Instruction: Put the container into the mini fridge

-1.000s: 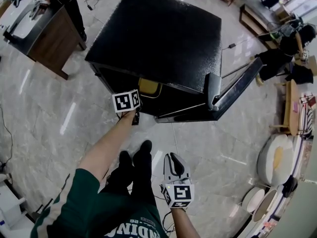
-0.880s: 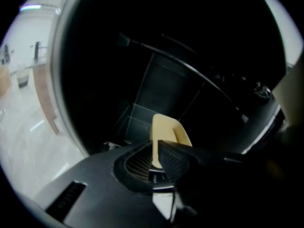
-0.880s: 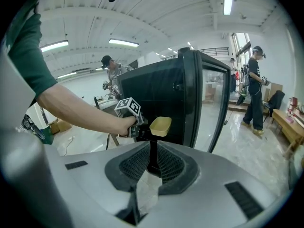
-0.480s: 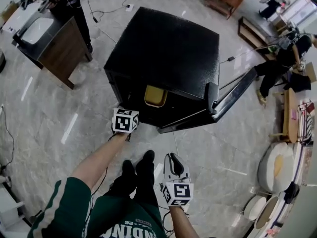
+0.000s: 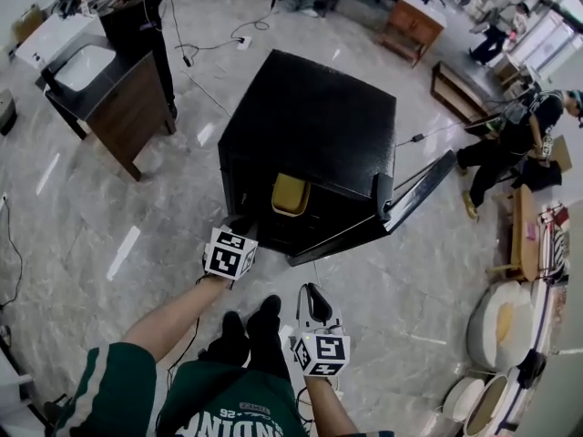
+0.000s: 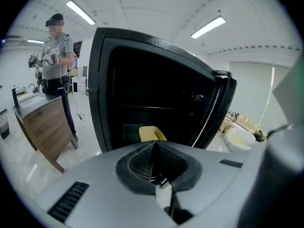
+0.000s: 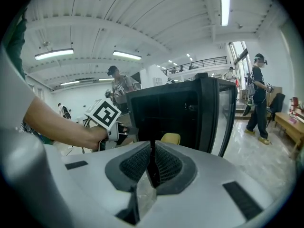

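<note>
- Left tool (image 6: pixel 155 161): jaws pressed together, empty, before the open mini fridge (image 5: pixel 314 126); yellow container (image 5: pixel 290 194) inside
- Right tool (image 7: pixel 152 164): likewise closed, empty
- Green shirt (image 5: pixel 228 408): white lettering only partly legible

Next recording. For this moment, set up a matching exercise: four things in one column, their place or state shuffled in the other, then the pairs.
Things
1. left claw
2. yellow container
3. wooden cabinet
4. fridge door

Place or state
A. inside the mini fridge
B. on the floor, left of the fridge in the head view
C. swung open
D. shut, with nothing between its tips

Pairs: 1-D, 2-A, 3-B, 4-C
</note>
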`<state>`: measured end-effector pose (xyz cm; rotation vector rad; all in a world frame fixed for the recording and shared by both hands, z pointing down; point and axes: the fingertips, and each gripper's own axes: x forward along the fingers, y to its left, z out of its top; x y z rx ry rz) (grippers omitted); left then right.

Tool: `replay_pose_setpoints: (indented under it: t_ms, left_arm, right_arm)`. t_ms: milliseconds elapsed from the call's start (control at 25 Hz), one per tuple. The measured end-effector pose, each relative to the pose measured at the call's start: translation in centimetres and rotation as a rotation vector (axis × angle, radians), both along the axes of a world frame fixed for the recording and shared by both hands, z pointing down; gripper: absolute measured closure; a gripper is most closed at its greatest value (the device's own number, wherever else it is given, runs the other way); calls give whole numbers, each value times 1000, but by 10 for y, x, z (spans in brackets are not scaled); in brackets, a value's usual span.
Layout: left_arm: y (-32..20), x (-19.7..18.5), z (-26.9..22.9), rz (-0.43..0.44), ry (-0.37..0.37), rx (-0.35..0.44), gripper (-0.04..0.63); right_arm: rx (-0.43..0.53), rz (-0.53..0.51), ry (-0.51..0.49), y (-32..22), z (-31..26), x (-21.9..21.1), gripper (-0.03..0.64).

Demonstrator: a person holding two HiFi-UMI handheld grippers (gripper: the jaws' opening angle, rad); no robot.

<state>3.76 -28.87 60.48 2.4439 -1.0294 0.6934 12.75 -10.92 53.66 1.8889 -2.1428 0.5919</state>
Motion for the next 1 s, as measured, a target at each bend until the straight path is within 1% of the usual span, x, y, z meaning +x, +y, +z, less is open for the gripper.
replay_pose_setpoints:
  t_ms: [120,320,440,600,800,920,1000]
  left_arm:
    - [11,-7,-14,32,0,29,581]
    - [27,-19,-51,67,9,94,581]
    - [33,-33,-70,89,24,130,581]
    - [53,-51,-88,106,41,146,581]
    - [71,-56,-105,123,48,173,581]
    - [79,-56,-111,120,76,170,581]
    - [83,-56,-113,127,81,175,581]
  right_arm:
    - [11,-6,-10,-1,-8,-8,580]
    - [35,-26,3,0,-23,-14,579]
    - [57,-32,-1,-8,-30,-21,580]
    - [72,-42,-2,-9,-40,-30,580]
    - [86,-86,-20,-11,-52,-44,580]
    - [94,-84,-17,-10,-57,-47,580]
    - [99,-78,-17,-10,-59,-48,580]
